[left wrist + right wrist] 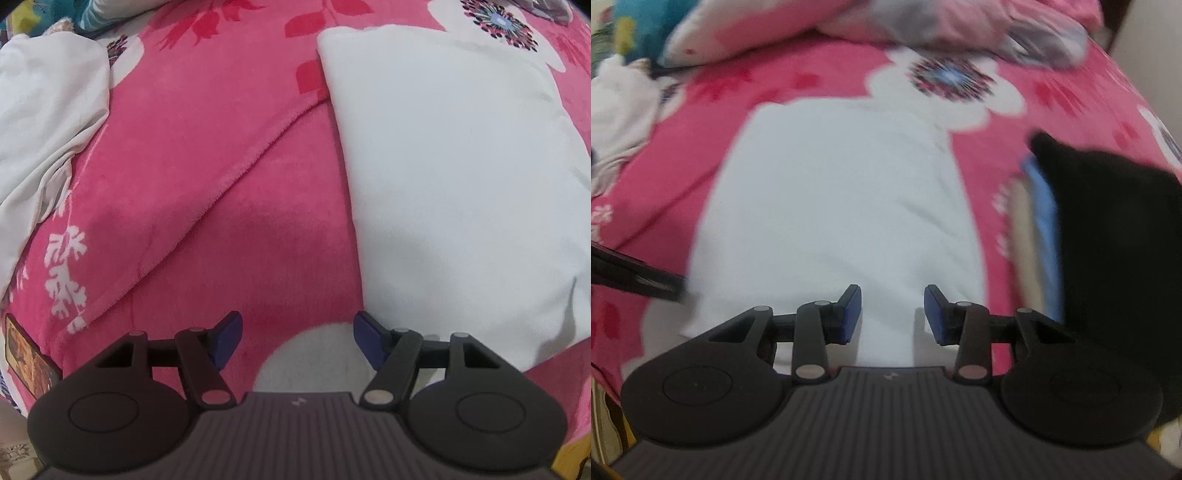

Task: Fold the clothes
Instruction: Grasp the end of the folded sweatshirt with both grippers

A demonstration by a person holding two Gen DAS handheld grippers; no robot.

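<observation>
A folded white garment [450, 177] lies flat on the pink flowered blanket [207, 155]. In the right wrist view the white garment [834, 206] fills the middle. My left gripper [297, 341] is open and empty, above the blanket just left of the garment's near corner. My right gripper [892, 314] is open and empty, above the garment's near edge. A crumpled white garment [44, 129] lies at the left, and shows in the right wrist view [617, 110] too.
A stack of folded clothes, black [1115, 243] on top with blue [1043, 221] under it, sits to the right. Pillows [849, 18] lie at the far end. The left gripper's arm [635, 277] enters at the left. A picture card [26, 350] lies near left.
</observation>
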